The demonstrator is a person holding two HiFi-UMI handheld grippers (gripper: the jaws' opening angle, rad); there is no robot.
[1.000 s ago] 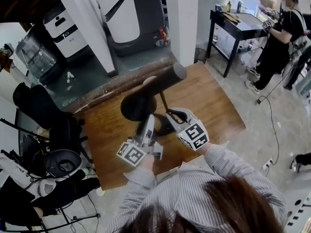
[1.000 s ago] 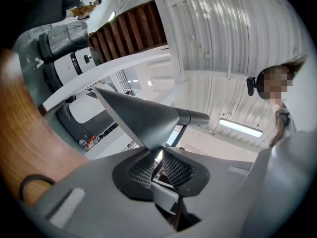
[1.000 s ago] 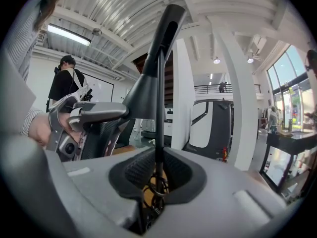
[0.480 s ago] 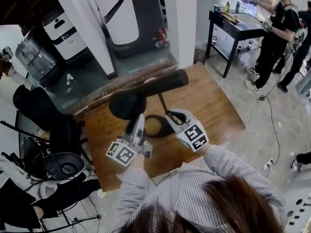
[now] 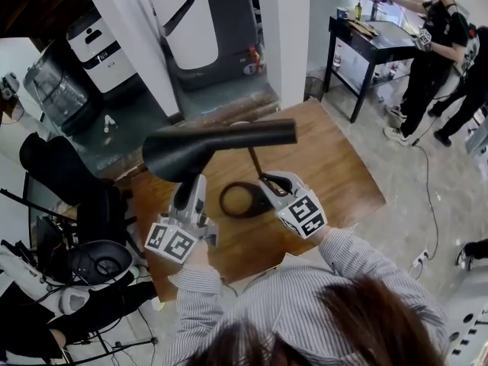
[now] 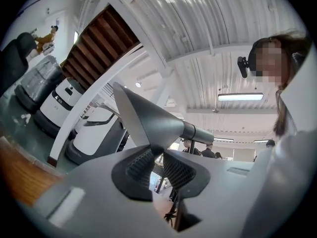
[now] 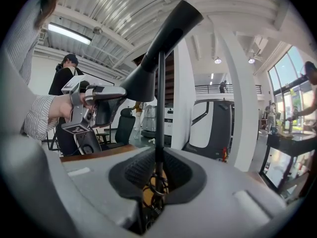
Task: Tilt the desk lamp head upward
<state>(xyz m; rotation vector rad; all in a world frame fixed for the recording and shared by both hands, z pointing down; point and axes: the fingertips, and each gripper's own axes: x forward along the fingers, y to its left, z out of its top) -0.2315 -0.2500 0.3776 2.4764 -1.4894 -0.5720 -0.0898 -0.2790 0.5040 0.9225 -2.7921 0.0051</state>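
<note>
A black desk lamp stands on the wooden table (image 5: 335,175); its ring base (image 5: 229,204) lies flat. The cone-shaped lamp head (image 5: 200,148) lies about level above the table, wide mouth to the left. My left gripper (image 5: 191,183) reaches up from below and pinches the shade's rim (image 6: 148,120) between its pads; its jaws are opening slightly. My right gripper (image 5: 266,181) holds the thin stem (image 7: 160,108) low down, near the base. In the right gripper view the lamp head (image 7: 163,38) rises at a slant, with the left gripper (image 7: 118,95) on its rim.
A white pillar (image 5: 293,29) and white machines (image 5: 200,21) stand behind the table. A black side table (image 5: 374,40) and standing people (image 5: 446,44) are at the back right. A black office chair (image 5: 61,166) and gear crowd the left.
The lamp head has swung left and come up to about level. My left gripper moved left and toward me with the rim. The right gripper stayed on the stem.
</note>
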